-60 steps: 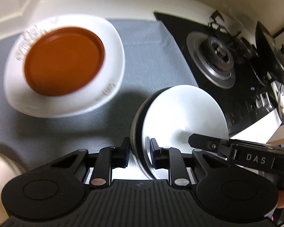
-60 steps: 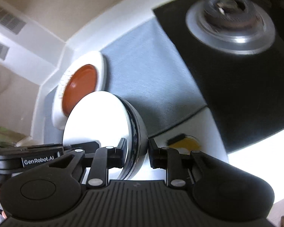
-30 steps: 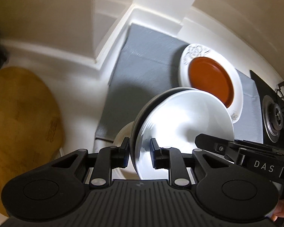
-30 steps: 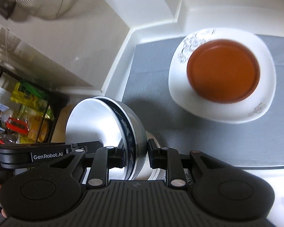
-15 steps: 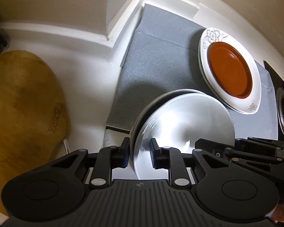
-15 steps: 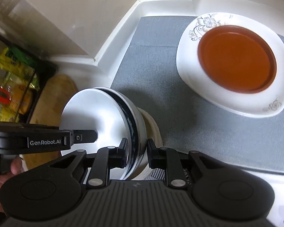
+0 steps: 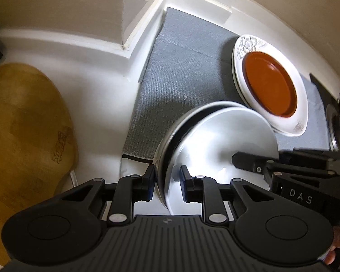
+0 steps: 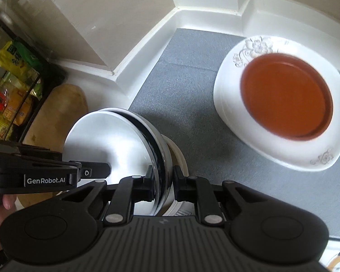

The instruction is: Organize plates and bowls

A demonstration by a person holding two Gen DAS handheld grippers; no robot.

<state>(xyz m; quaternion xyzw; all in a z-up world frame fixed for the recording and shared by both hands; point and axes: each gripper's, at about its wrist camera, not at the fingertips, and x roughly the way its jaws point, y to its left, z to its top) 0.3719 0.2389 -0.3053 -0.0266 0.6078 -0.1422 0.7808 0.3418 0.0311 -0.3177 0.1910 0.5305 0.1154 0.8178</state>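
Note:
Both grippers hold a stack of shiny steel bowls (image 7: 217, 140) by opposite rims, above the counter. My left gripper (image 7: 166, 180) is shut on the near rim in the left wrist view. My right gripper (image 8: 163, 179) is shut on the opposite rim of the steel bowls (image 8: 115, 140). A cream bowl (image 8: 178, 156) sits just under the stack, mostly hidden. A brown plate (image 8: 287, 97) rests on a white floral plate (image 8: 256, 47) on the grey mat (image 8: 188, 72); the plates also show in the left wrist view (image 7: 269, 86).
A wooden cutting board (image 7: 25, 122) lies on the white counter at the left. A white wall corner (image 7: 124, 43) juts out behind the mat. A gas stove (image 7: 337, 122) is at the far right. A rack with packets (image 8: 9, 86) stands left.
Both grippers carried the steel bowls from beside the stove leftward past the plates, to above the cream bowl at the mat's left edge. In the last half second they moved little.

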